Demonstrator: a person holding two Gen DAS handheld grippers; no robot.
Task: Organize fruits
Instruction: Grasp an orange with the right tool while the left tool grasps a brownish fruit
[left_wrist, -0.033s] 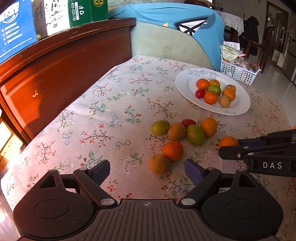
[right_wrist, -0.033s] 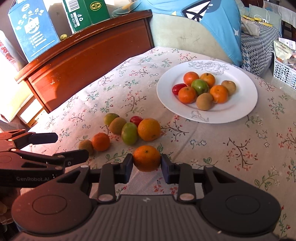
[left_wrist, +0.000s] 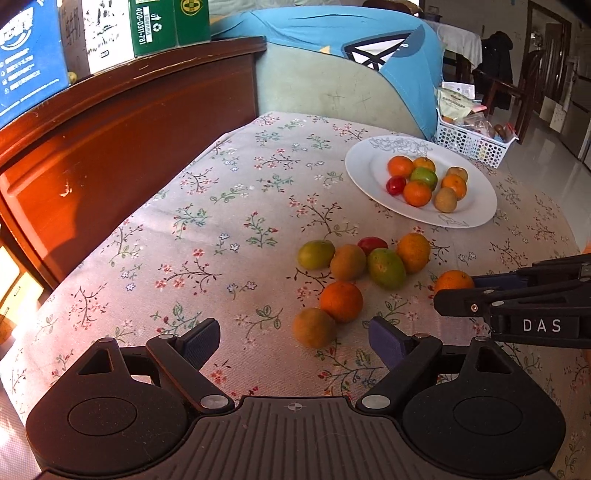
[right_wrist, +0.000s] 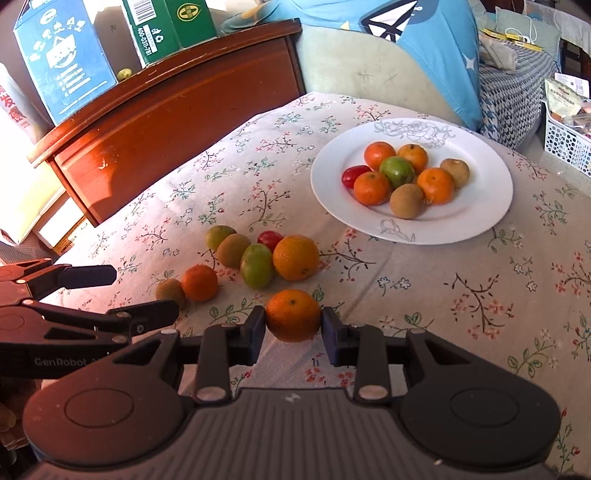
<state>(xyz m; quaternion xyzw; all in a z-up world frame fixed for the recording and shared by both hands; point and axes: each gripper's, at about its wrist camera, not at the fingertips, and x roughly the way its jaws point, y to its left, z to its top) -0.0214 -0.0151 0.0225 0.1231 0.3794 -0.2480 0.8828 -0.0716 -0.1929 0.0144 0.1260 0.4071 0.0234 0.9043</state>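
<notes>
My right hand-held gripper (right_wrist: 293, 325) pinches a small round orange tangerine (right_wrist: 293, 314) over the floral-cloth counter (right_wrist: 424, 295), near its front edge. My left hand-held gripper (left_wrist: 293, 341) hangs spread. The white porcelain plate (right_wrist: 480, 206) sits toward the far right corner; a red wooden cabinet (right_wrist: 166, 122) borders the left edge.

right gripper (left_wrist: 517, 295) body says "DAS" | left gripper (right_wrist: 110, 291) arm says "GenRobot" | green carton (left_wrist: 168, 24) up on the wooden headboard has "400-0311-781" printed sideways plus a recycling mark | blue box (right_wrist: 64, 59) has print, too small to read
</notes>
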